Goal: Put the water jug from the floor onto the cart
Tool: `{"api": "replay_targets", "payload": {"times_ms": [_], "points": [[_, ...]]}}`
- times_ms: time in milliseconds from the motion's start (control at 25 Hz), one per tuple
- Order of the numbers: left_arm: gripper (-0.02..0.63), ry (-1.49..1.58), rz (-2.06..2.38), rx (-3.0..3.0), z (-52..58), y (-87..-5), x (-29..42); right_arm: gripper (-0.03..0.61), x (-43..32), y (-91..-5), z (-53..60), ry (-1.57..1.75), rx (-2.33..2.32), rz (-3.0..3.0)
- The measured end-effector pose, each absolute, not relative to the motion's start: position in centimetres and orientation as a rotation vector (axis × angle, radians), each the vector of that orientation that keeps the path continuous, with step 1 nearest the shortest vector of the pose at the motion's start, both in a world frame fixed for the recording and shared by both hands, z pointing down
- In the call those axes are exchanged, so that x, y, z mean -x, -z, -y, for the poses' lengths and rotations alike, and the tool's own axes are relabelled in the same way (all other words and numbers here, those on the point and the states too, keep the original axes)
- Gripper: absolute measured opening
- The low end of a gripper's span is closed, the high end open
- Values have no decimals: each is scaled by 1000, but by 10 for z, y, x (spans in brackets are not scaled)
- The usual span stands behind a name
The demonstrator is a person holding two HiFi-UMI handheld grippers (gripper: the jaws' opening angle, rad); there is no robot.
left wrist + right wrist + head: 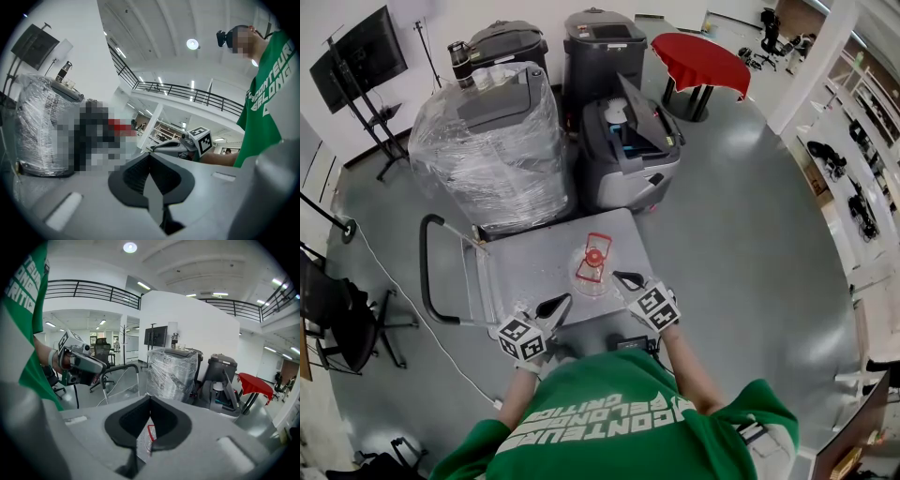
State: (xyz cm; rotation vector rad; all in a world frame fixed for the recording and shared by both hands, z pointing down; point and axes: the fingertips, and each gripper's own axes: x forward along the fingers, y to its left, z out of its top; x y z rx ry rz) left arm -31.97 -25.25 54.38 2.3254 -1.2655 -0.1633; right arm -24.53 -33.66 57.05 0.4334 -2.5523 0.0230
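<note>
A clear water jug (592,267) with a red cap and red handle stands upright on the grey deck of the cart (525,262). Both grippers hover at the cart's near edge, apart from the jug. My left gripper (565,299) is shut and empty, to the jug's near left; in its own view its jaws (150,155) meet at the tips. Just right of the jug is my right gripper (617,276), also shut with nothing held. Through the gap under its closed jaws (150,398) I see the jug's red handle (149,432).
The cart's black push handle (425,272) rises at its left end. Behind the cart stand a shrink-wrapped machine (492,141), an open grey machine (630,141) and a dark bin (605,47). A red-covered table (698,61) is far right, an office chair (337,319) left.
</note>
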Motion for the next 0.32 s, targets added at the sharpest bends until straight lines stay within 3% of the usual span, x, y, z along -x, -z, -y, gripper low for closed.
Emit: {"api": "replay_targets", "payload": {"times_ms": [320], "points": [[9, 169, 1266, -2328, 254, -539, 321, -6, 248, -569, 335, -18, -419, 2549]]}}
